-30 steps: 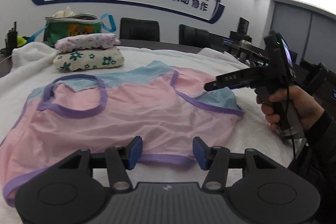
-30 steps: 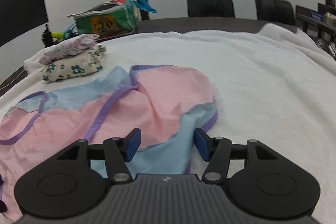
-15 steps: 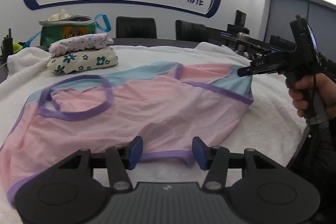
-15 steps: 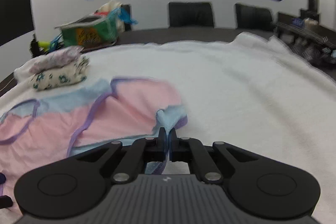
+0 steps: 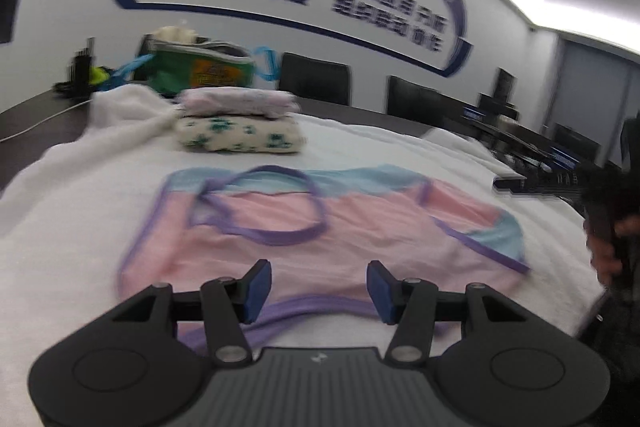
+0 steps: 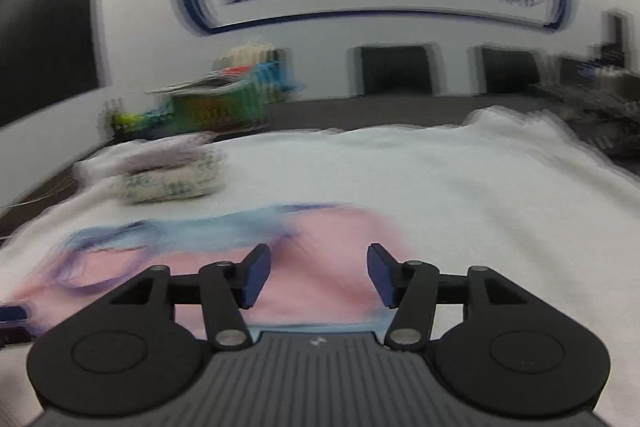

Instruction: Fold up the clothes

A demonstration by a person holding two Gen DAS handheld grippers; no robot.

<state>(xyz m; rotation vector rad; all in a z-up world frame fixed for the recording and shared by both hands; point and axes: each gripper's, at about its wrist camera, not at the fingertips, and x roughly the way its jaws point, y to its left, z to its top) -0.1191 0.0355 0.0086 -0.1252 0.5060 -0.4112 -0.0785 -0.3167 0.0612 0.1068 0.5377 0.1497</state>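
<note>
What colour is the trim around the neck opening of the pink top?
Purple trim on the pink top; clearest in the left wrist view.

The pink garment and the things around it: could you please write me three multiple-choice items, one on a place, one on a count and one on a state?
1. Where is the folded stack?
A. beyond the pink garment
B. on a chair
C. inside the green bag

2. How many folded pieces are in the stack?
A. two
B. four
C. five

3. How is the right gripper?
A. shut on the hem
B. open, holding nothing
C. shut, empty

Answers:
1 A, it sits farther back on the white blanket.
2 A, a pale piece lies atop a floral one.
3 B, its jaws have just opened, and its pads stand apart above the cloth.
</note>
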